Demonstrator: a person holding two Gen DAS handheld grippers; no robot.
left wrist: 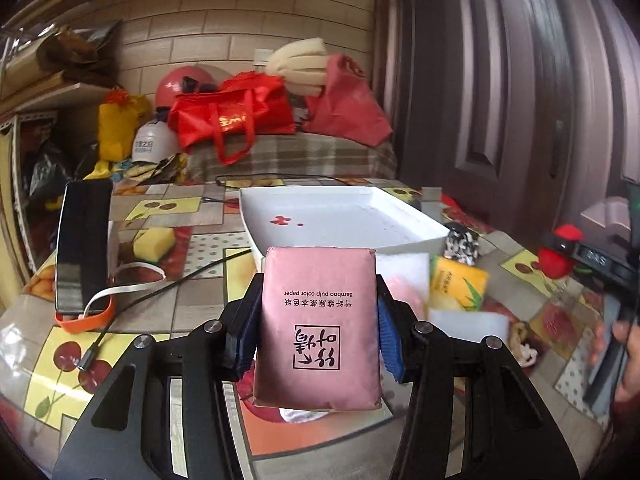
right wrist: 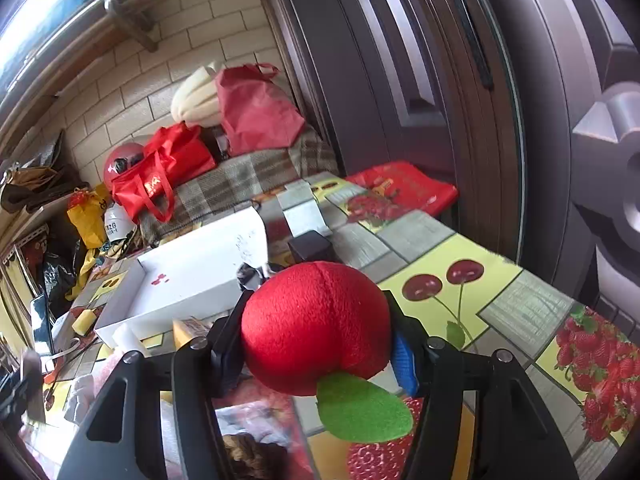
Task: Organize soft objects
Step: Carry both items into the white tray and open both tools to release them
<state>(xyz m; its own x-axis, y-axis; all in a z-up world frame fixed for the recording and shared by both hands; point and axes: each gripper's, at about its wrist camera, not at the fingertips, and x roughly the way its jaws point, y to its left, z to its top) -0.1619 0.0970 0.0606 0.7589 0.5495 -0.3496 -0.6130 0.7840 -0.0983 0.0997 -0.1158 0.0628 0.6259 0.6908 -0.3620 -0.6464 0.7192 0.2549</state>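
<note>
My left gripper (left wrist: 318, 284) is shut on a pink tissue pack (left wrist: 316, 320) with upside-down print, its blue pads pressing both long sides; the pack is lifted above the table. Behind it lies a white tray (left wrist: 412, 242), holding nothing but a few red specks. In the right wrist view my right gripper (right wrist: 316, 304) is shut on a red plush apple (right wrist: 316, 328) whose green leaf (right wrist: 364, 408) hangs below. The white tray (right wrist: 120, 320) lies to its left. The left wrist view also catches the plush apple (left wrist: 556, 258) at far right, blurred.
On the patterned tablecloth lie a yellow tissue pack (left wrist: 460, 284), white foam pieces (left wrist: 402, 266), a yellow sponge (left wrist: 154, 242), a black-and-white item (left wrist: 462, 244), a propped phone (left wrist: 82, 248) with cables and a small dark box (right wrist: 310, 246). Red bags (left wrist: 232, 116) are piled behind; a dark door (right wrist: 400, 80) stands right.
</note>
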